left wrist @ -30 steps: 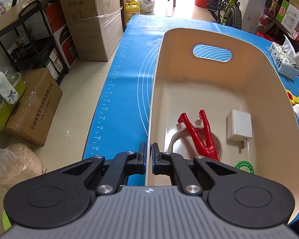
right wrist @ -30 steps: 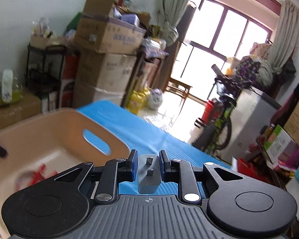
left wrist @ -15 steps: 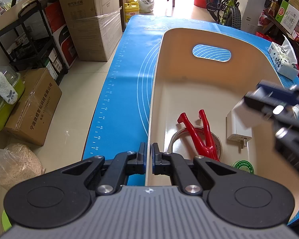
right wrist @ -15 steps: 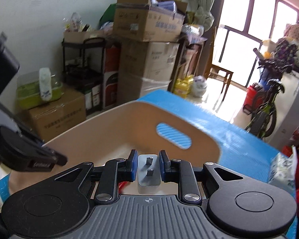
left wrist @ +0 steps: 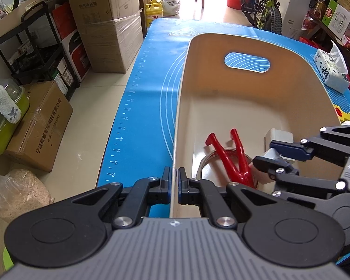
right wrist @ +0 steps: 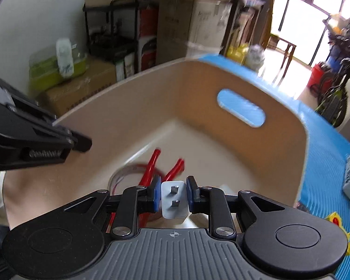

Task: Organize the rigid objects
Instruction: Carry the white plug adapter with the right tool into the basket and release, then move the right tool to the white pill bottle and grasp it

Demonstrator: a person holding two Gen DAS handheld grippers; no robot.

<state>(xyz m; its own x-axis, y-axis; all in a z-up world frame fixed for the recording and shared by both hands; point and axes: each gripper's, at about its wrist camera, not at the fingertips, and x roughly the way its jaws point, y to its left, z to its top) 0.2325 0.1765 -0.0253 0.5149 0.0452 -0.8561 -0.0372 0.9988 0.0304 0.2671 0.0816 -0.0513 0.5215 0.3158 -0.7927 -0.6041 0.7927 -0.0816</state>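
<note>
The right hand-held gripper pinches a white charger, prongs facing the camera, just above the inside of the beige bin. The left hand-held gripper is pressed together on the bin's near rim. Below the charger, on the bin floor, lie red pliers across a roll of clear tape, with a second white charger beside them. The bin sits on a blue mat covering the tabletop, with a tissue pack near the far right.
</note>
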